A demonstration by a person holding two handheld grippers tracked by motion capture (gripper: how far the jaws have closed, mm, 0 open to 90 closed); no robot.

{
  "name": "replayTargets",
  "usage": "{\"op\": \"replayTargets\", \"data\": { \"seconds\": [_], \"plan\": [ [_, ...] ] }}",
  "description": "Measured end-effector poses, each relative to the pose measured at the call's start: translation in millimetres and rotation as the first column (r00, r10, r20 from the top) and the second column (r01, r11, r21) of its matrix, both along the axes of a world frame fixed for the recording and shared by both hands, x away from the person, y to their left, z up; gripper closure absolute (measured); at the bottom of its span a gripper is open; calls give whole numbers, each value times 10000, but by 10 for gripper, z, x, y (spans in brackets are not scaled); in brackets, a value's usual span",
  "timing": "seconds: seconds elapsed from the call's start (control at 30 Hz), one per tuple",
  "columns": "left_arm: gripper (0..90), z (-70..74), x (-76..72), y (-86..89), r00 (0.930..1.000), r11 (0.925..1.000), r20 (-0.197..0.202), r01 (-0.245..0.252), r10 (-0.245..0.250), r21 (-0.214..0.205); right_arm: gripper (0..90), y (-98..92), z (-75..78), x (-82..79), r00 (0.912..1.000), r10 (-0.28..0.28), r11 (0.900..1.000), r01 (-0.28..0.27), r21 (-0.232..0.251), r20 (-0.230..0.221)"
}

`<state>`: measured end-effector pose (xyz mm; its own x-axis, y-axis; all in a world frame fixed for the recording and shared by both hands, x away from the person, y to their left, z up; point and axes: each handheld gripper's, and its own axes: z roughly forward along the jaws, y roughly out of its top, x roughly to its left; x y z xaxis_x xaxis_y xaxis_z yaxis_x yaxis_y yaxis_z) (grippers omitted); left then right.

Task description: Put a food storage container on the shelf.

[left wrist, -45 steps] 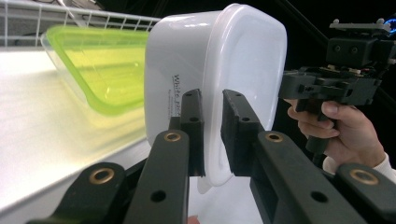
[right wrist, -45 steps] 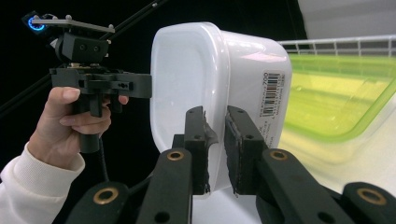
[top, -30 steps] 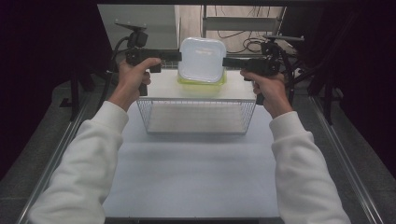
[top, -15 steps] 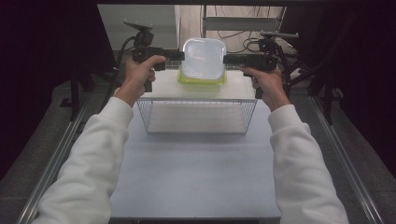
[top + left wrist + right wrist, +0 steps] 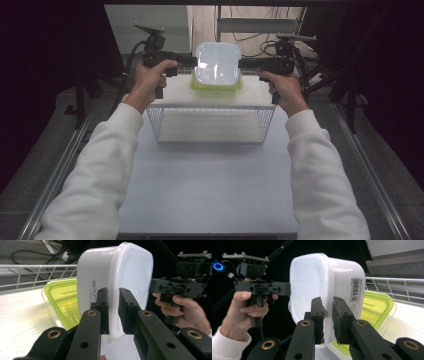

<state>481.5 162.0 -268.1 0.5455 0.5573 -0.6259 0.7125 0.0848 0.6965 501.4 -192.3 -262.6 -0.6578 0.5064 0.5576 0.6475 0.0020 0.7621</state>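
Item: white lidded plastic food box point(image 5: 217, 63), upper centre of frame, held above a green-lidded clear container point(image 5: 216, 86) behind the wire basket point(image 5: 210, 125). Left tongs point(image 5: 192, 61) and right tongs point(image 5: 242, 63) each clamp its lid rim.

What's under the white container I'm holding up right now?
A green-lidded container sits below the white container, inside the wire basket. Its middle is covered from above, and its contents can't be seen.

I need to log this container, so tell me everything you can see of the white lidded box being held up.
The white box is translucent plastic, square with rounded corners, its lid on. A barcode sticker and printed text sit on opposite side walls. It hangs above a green-lidded container, the left tongs and right tongs each clamping its lid rim.
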Motion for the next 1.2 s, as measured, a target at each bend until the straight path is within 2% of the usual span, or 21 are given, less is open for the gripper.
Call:
{"op": "replayTargets", "data": {
  "seconds": [0.07,0.1,0.17,0.23,0.27,0.3,0.37,0.43,0.47,0.5,0.53,0.6,0.67,1.0,1.2],
  "plan": [
    [795,-12,53,21,9995,9997,-307,-10,3,-237,781,3,3,50,9998,-20,10000,22,84,-183],
    [795,-12,53,21,9995,9997,-307,-10,3,-237,781,3,3,50,9998,-20,10000,22,84,-183],
    [794,-25,95,36,9984,9990,-559,-73,48,-438,774,22,22,94,9990,-95,9999,98,77,-434],
    [792,-54,163,58,9957,9967,-927,-161,86,-801,769,30,30,131,9973,-164,9998,172,102,-709],
    [792,-54,163,58,9957,9967,-927,-161,86,-801,769,30,30,131,9973,-164,9998,172,102,-709],
    [792,-74,205,67,9937,9948,-1120,-202,89,-998,765,32,21,181,9937,-282,9992,312,255,-1088],
    [792,-81,230,66,9921,9936,-1250,-233,94,-1104,762,30,16,193,9925,-302,9990,339,290,-1184],
    [789,-91,264,66,9895,9919,-1444,-292,111,-1233,759,20,-10,244,9857,-436,9976,518,469,-1626],
    [784,-99,283,66,9878,9908,-1553,-337,130,-1314,758,14,-36,285,9794,-507,9956,650,675,-1953],
    [784,-106,293,68,9870,9901,-1603,-347,126,-1359,758,14,-36,285,9794,-507,9956,650,675,-1953],
    [777,-119,313,73,9848,9887,-1733,-388,132,-1450,756,16,-53,312,9747,-558,9944,738,758,-2165],
    [774,-128,324,72,9837,9869,-1791,-417,134,-1556,756,15,-62,325,9732,-582,9939,774,786,-2224],
    [765,-143,348,78,9816,9854,-1906,-467,149,-1637,760,2,-91,361,9623,-574,9904,884,1062,-2657],
    [724,-199,378,60,9786,9844,-2054,-433,74,-1708,730,-12,-143,391,9471,-542,9878,973,1219,-3163],
    [724,-208,362,72,9784,9841,-2064,-318,-50,-1746,729,-11,-134,372,9459,-504,9886,929,1188,-3204]
  ]
}}
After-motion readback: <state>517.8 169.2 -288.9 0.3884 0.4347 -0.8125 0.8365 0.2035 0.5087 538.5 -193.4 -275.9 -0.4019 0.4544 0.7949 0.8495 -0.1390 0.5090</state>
